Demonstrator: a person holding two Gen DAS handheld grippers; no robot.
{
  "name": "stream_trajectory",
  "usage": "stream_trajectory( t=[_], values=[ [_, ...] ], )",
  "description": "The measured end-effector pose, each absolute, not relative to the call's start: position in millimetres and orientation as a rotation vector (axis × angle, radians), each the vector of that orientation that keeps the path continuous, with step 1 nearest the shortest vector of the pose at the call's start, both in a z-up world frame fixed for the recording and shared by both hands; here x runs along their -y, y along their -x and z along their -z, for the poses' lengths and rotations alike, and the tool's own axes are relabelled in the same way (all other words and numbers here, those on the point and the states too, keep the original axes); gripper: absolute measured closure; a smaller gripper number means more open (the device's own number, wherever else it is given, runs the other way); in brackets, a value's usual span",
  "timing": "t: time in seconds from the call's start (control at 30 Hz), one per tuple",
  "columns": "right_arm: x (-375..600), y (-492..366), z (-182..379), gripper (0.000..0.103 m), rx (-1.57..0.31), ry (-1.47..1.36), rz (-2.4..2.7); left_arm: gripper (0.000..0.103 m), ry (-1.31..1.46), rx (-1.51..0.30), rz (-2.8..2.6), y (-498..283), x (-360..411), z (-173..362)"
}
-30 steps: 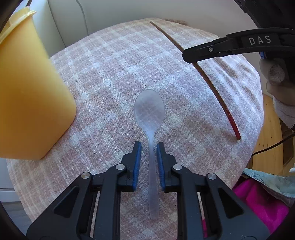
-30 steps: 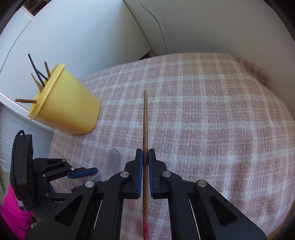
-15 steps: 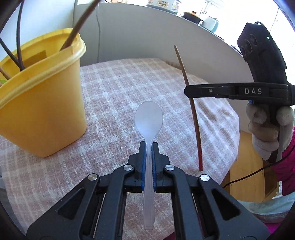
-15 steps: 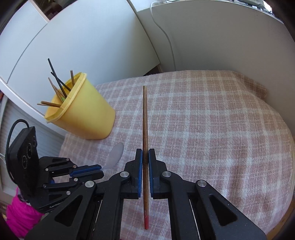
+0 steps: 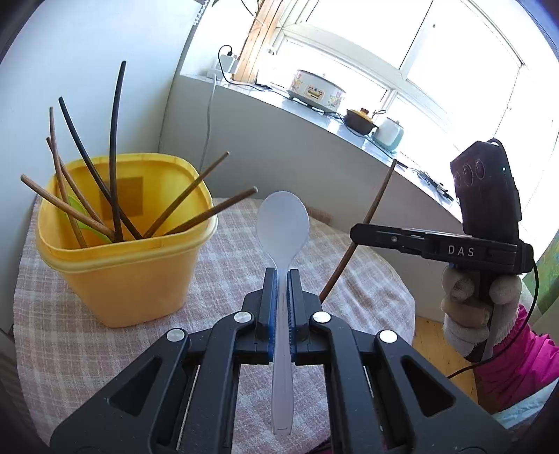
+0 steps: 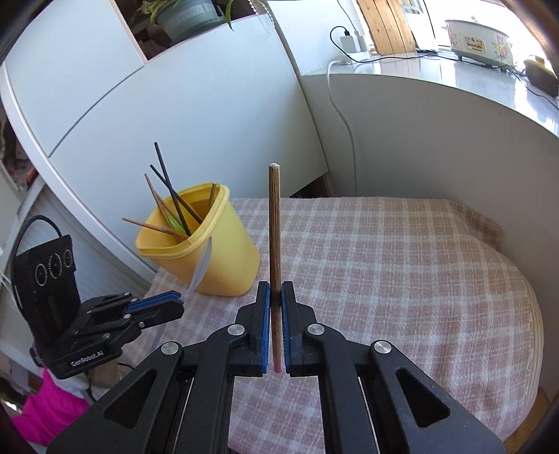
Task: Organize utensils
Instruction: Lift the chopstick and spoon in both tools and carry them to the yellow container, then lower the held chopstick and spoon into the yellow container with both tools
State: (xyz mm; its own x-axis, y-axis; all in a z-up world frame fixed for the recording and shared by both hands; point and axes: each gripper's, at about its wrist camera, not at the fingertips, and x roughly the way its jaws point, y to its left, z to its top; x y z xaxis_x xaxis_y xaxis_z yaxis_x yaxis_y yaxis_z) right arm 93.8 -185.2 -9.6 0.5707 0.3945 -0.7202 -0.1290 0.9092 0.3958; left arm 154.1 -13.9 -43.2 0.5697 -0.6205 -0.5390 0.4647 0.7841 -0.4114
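Note:
My left gripper is shut on the handle of a clear plastic spoon, bowl pointing up and away, lifted off the table. The same gripper shows at the lower left of the right wrist view with the spoon beside the tub. My right gripper is shut on a brown wooden chopstick with a red end, held upright; the gripper and chopstick also appear from the left wrist. A yellow tub holds several chopsticks and a green utensil.
The round table carries a pink checked cloth. A white wall panel and a ledge with cookers stand behind it. A gloved hand in a pink sleeve holds the right gripper. A potted plant sits above the cupboard.
The left gripper closed on the spoon and lifted it off the cloth while tilting up. The right gripper rose with the chopstick. Both views now look more level, with the tub's opening visible.

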Motion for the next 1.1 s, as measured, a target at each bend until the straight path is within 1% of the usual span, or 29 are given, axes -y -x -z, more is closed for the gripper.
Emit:
stream_trajectory(
  t=[0.2,0.43,0.8,1.1],
  values=[
    [177,-94,-9,0.098,-0.865,-0.285,-0.322,0.100,0.296,-0.597,0.581,-165,-12,18],
    [174,-96,-15,0.098,-0.844,-0.279,-0.329,0.100,0.349,-0.510,0.516,-187,-33,3],
    [174,-101,-14,0.098,-0.844,-0.289,-0.338,0.100,0.328,-0.385,0.362,-221,-31,13],
    [178,-102,-17,0.098,-0.832,-0.304,-0.336,0.100,0.217,-0.288,0.294,-215,-17,22]
  ],
)
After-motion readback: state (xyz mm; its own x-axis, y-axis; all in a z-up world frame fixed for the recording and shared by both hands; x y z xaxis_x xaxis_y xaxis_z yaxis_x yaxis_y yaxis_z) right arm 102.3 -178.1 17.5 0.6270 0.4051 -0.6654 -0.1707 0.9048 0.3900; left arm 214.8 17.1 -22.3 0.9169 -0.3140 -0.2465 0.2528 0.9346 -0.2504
